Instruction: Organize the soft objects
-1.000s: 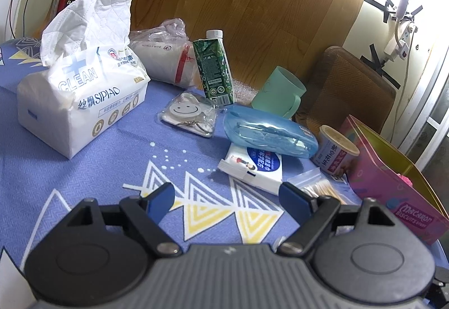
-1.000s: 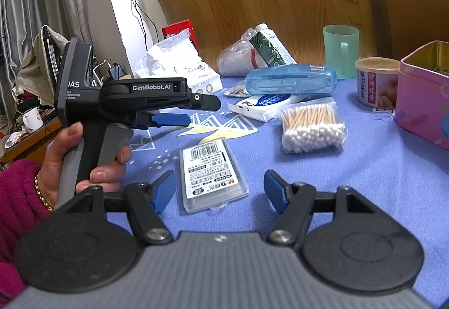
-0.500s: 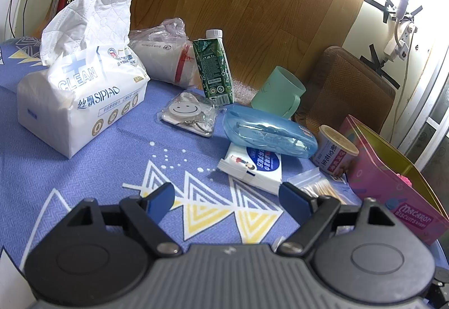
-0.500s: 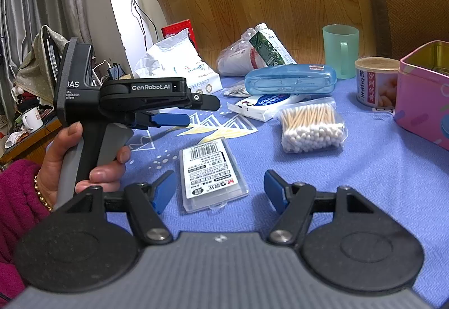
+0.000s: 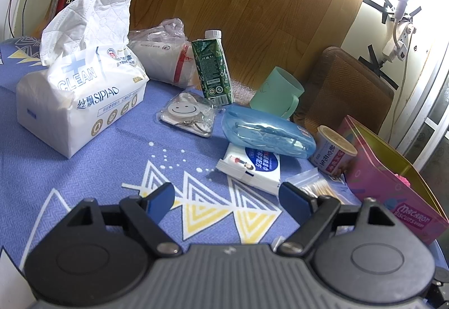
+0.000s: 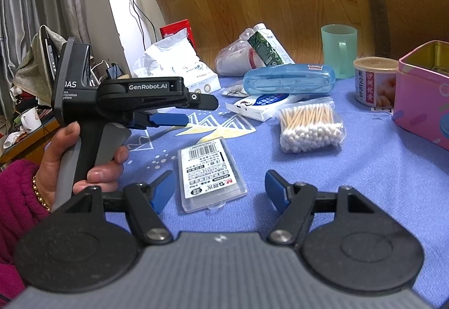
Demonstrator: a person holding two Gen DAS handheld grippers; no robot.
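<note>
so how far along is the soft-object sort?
Nothing looks sorted yet: the tissue pack, wet wipes and cotton swab bag all lie loose on the blue tablecloth, outside the pink biscuit tin. In hand: nothing; the left gripper and right gripper hover open and empty. Left: every pick and placement.

A matt woven cloth (image 5: 84, 168) covered the bench. The tissue pack (image 5: 81, 101) wore glossy plastic film with quilted paper on top. The blue case (image 6: 289, 79) was clear glossy plastic, the pink tin (image 6: 421, 101) painted metal, the wall panel (image 5: 252, 0) smooth wood.
</note>
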